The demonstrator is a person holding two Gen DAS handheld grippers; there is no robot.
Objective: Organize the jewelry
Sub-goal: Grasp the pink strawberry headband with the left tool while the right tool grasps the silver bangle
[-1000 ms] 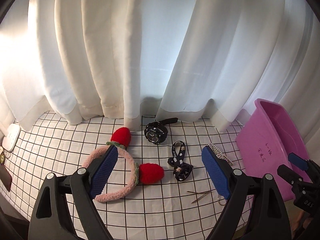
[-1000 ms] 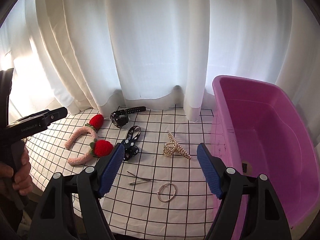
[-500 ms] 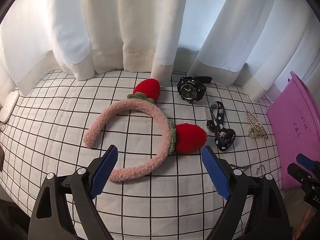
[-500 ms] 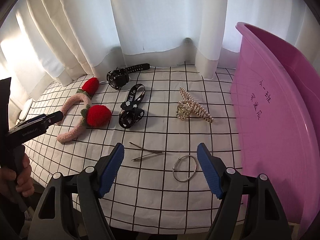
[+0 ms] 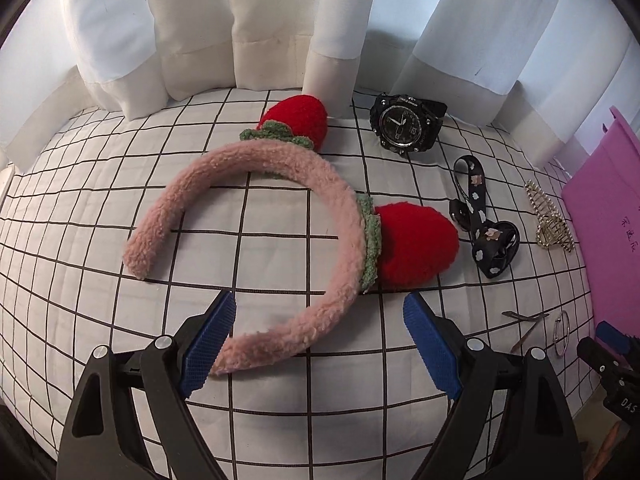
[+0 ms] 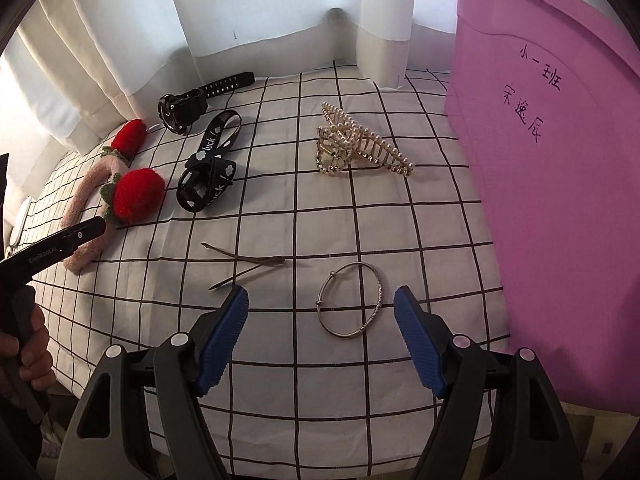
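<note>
A pink fuzzy headband (image 5: 328, 208) with two red strawberries lies on the checked cloth. My left gripper (image 5: 318, 320) is open, its jaws either side of the band's near end. It also shows in the right wrist view (image 6: 86, 236). My right gripper (image 6: 320, 312) is open just above a silver bangle (image 6: 352, 300). A black watch (image 5: 404, 124), a black patterned strap (image 6: 212, 168), a pearl hair claw (image 6: 352, 148) and a thin hairpin (image 6: 248, 264) lie on the cloth.
A pink plastic bin (image 6: 560, 160) with handwritten characters stands at the right edge of the cloth. White curtains (image 5: 260, 20) hang along the back. The cloth's front edge (image 6: 320, 440) drops off near my right gripper.
Both grippers have moved forward and down toward the cloth. The left now straddles the headband's near end; the right has closed in on the bangle. Nothing has been taken hold of.
</note>
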